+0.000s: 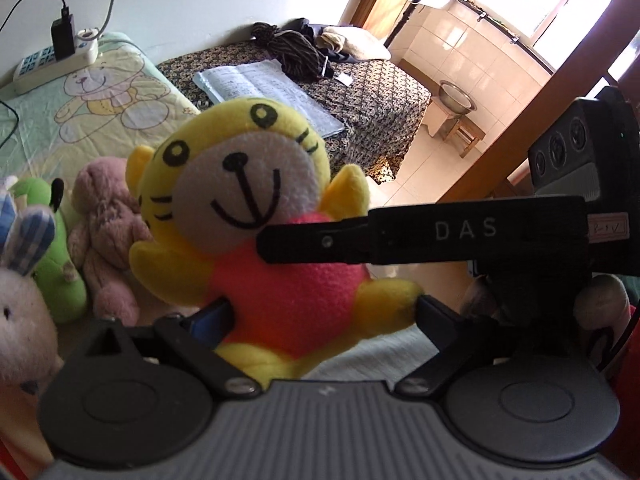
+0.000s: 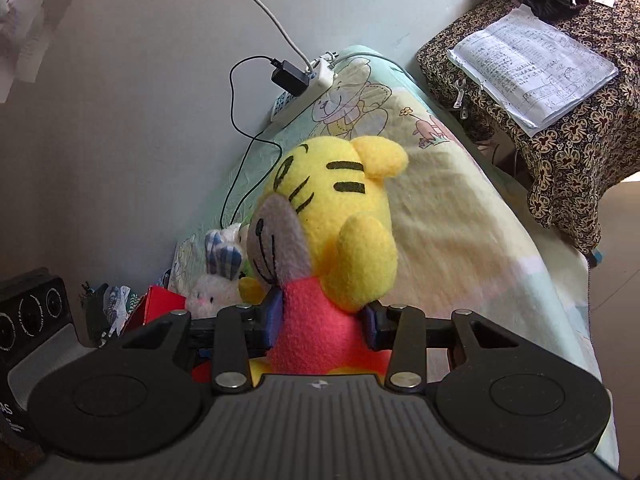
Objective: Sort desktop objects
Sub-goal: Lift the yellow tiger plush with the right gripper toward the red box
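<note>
Yellow plush tiger, fleece texture, round head, white muzzle patch with stitched black smile and whiskers, pink-red fuzzy body, stubby yellow arms. Right gripper is clamped on its pink-red torso: blue-padded fingers press in from both sides, fabric bulging between them, head sticking up past the tips and turned to the gripper's left. In the left wrist view that same right gripper shows as a flat black bar (marked DAS) coming in from the right, its tip against the tiger at chest level.

Left gripper sits wide, fingers either side of the toy's lower body; left blue pad is next to the torso, right finger tip meets a yellow paw (real contact or just overlap, cannot tell). Toy faces this camera straight on, directly ahead between the fingers.

Left of the left gripper: pink knit-looking bear, green plush, white fluffy rabbit with blue checked ears, bunched together. All lie on a pale quilted blanket printed with cartoon bears. Far ahead-left, white power strip with black charger plugged in. Further ahead, open notebook on a dark floral cloth. Rabbit also peeks out to the left of the tiger in the right view.
</note>
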The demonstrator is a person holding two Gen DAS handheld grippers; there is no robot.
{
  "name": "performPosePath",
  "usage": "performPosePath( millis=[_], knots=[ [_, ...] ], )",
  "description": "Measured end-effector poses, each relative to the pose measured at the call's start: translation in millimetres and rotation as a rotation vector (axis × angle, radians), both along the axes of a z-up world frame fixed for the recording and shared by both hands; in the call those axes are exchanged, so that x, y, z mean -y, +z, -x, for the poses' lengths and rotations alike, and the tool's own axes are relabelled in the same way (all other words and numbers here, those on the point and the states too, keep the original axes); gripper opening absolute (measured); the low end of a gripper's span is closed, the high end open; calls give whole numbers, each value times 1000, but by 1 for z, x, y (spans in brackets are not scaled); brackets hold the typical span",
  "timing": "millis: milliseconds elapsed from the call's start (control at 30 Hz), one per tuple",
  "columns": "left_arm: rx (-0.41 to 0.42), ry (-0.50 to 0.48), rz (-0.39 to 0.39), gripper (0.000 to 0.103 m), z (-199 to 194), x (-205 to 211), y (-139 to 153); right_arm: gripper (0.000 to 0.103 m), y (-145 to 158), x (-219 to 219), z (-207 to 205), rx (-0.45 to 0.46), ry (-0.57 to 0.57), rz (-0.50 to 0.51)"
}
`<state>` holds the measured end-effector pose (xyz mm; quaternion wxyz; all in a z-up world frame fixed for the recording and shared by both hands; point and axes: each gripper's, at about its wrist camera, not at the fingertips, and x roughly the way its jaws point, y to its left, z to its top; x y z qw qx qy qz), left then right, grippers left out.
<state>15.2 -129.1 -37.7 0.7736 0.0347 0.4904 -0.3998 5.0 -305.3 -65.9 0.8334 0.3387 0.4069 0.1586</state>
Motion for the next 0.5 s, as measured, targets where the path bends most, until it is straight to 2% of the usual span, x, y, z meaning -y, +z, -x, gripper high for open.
performPosePath(
  millis=[167,300,500],
  knots=[
    [32,-23,22,96,38,-28,11,42,17,-27,26,27,13,37],
    [88,-26,30,96,62,-59,24,42,31,-55,43,67,20,44],
    [146,43,84,96,79,-131,49,42,59,-114,55,141,63,44]
  ],
)
